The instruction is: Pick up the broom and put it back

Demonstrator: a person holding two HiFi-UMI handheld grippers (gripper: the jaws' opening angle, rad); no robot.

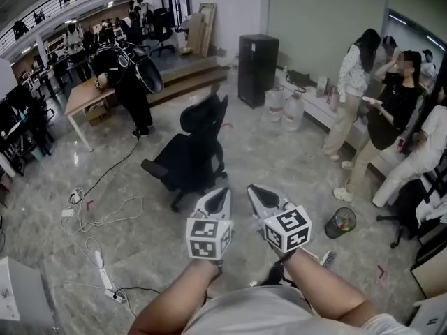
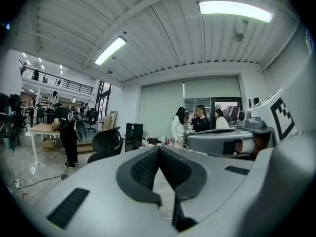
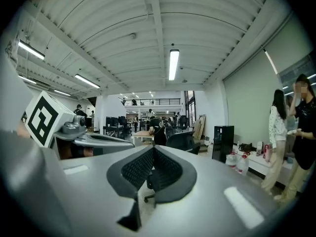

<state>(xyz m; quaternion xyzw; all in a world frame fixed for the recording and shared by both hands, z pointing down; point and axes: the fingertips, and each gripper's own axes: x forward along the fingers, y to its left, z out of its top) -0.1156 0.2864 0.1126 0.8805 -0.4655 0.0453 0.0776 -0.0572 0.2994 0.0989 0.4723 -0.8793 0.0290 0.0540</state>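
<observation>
Both grippers are held level side by side in front of me, above the marble floor. In the head view the left gripper [image 1: 218, 199] and the right gripper [image 1: 262, 195] each have their jaws together with nothing between them. The left gripper view shows its tips [image 2: 159, 149] meeting, and the right gripper view shows the same [image 3: 153, 149]. A small pale bristled piece [image 1: 327, 258] lies on the floor by my right forearm. It may be the broom's head, and the rest of it is hidden.
A black office chair [image 1: 192, 152] stands just ahead of the grippers. Cables and a power strip [image 1: 105, 274] trail over the floor at the left. A small bin [image 1: 341, 222] and several people [image 1: 391, 110] are at the right. A black cabinet [image 1: 257, 68] and water bottles [image 1: 283, 107] stand by the far wall.
</observation>
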